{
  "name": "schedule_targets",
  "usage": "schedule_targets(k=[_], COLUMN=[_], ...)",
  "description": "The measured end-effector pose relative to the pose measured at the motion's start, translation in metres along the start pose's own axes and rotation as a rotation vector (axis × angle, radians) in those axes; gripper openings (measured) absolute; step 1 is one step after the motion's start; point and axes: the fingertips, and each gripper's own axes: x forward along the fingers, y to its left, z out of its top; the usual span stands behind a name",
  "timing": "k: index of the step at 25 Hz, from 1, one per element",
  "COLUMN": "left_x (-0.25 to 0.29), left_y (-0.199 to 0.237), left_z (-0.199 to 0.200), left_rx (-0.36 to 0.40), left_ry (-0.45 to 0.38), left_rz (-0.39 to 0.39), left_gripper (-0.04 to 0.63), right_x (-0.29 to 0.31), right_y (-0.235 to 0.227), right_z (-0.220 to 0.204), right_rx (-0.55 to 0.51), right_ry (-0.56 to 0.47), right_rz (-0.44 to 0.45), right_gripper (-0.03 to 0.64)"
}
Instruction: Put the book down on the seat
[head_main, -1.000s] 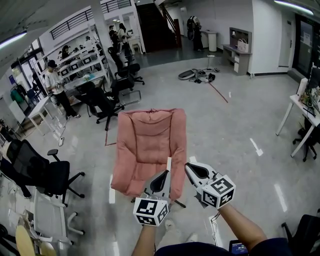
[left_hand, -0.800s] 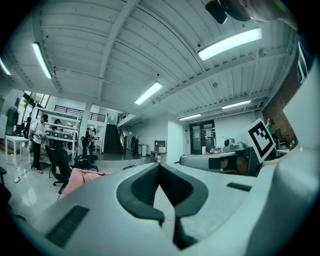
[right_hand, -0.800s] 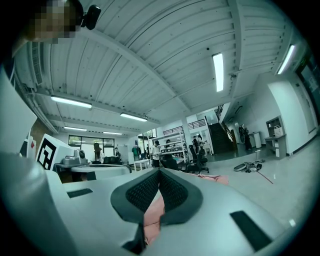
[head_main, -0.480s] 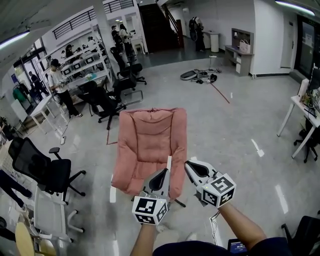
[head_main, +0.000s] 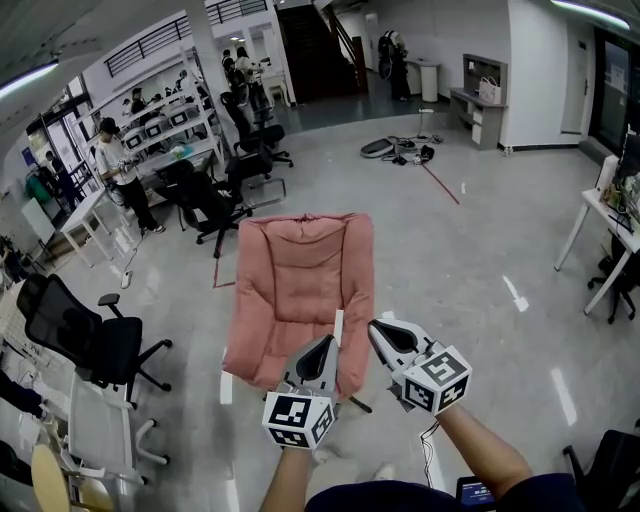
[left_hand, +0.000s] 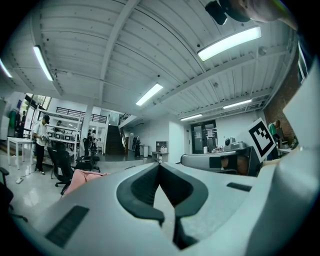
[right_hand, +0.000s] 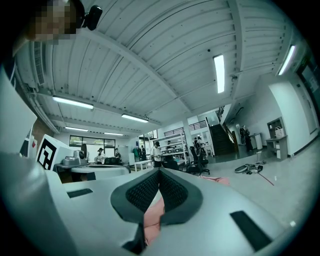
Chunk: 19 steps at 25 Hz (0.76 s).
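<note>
left gripper (head_main: 326, 345): jaws fully together, nothing held | right gripper (head_main: 376, 328): jaws together, nothing held | seat: pink padded fabric chair (head_main: 300, 270) on grey polished floor (head_main: 450, 270), 12 o'clock of both grippers, just beyond their tips

The head camera looks steeply down from above onto the floor (head_main: 470, 260), with the pink seat (head_main: 300, 280) close ahead and the left tool (head_main: 325, 347) and right tool (head_main: 374, 328) near the bottom edge. Each tool's camera sits just behind its jaws, tilted up toward the ceiling (left_hand: 150, 50). All three views share the seat and the far staircase (head_main: 310, 45).
</note>
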Motion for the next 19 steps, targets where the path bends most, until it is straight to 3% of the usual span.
schedule_targets(k=[19], left_x=[-0.019], left_y=[-0.009], left_z=[0.004], left_rx=[-0.010], left_ry=[-0.013], left_rz=[0.015], left_gripper=[0.005], right_x=[-0.012], right_y=[0.011], right_z=[0.000], right_rx=[-0.002], right_ry=[0.009], right_rz=[0.017], right_gripper=[0.020])
